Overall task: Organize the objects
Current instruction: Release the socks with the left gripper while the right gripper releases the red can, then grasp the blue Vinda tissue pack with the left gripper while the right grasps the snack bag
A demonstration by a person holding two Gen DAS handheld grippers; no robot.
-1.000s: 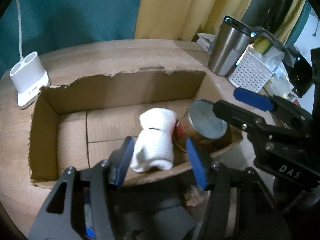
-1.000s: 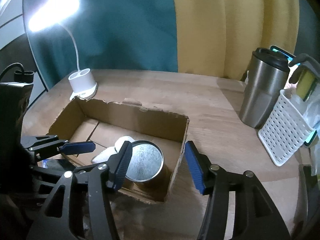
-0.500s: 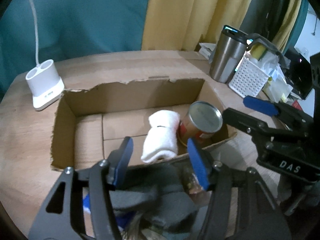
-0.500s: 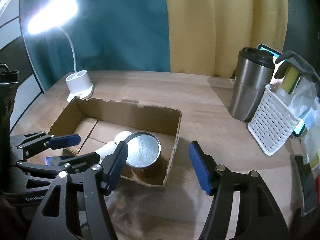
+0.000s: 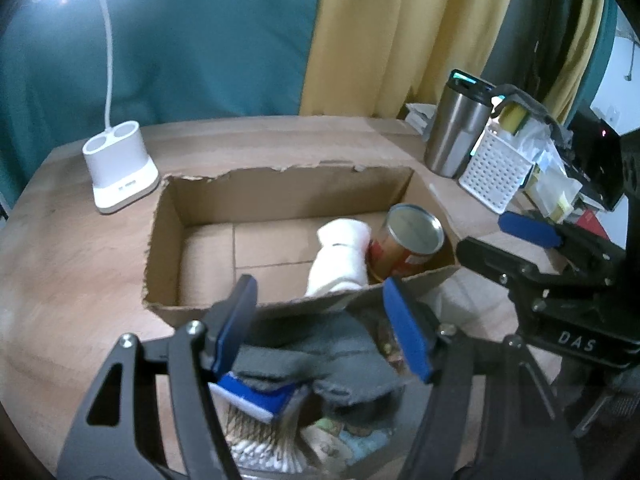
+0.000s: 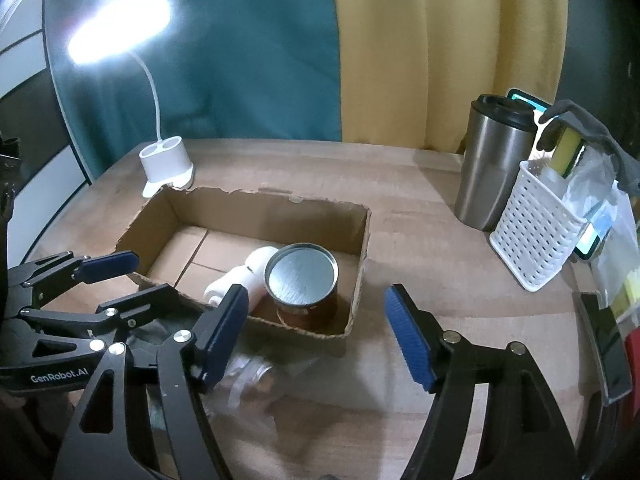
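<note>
Ahead of both claws, one torn brown cardboard box (image 6: 256, 268) holds one white rolled towel (image 5: 340, 256) and one round metal can (image 6: 304, 284). The left claw (image 5: 324, 324) and right claw (image 6: 316, 332) each gape wide, empty.

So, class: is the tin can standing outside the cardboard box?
No, the tin can stands upright inside the cardboard box, beside the white roll.

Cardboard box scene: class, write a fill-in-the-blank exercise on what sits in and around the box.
1. Inside the cardboard box, the tin can stands ____.
2. The white rolled cloth lies ____ the can.
3. Both the left gripper and right gripper are ____.
4. The steel tumbler stands ____ the box.

Missing words: upright; beside; open; outside
</note>
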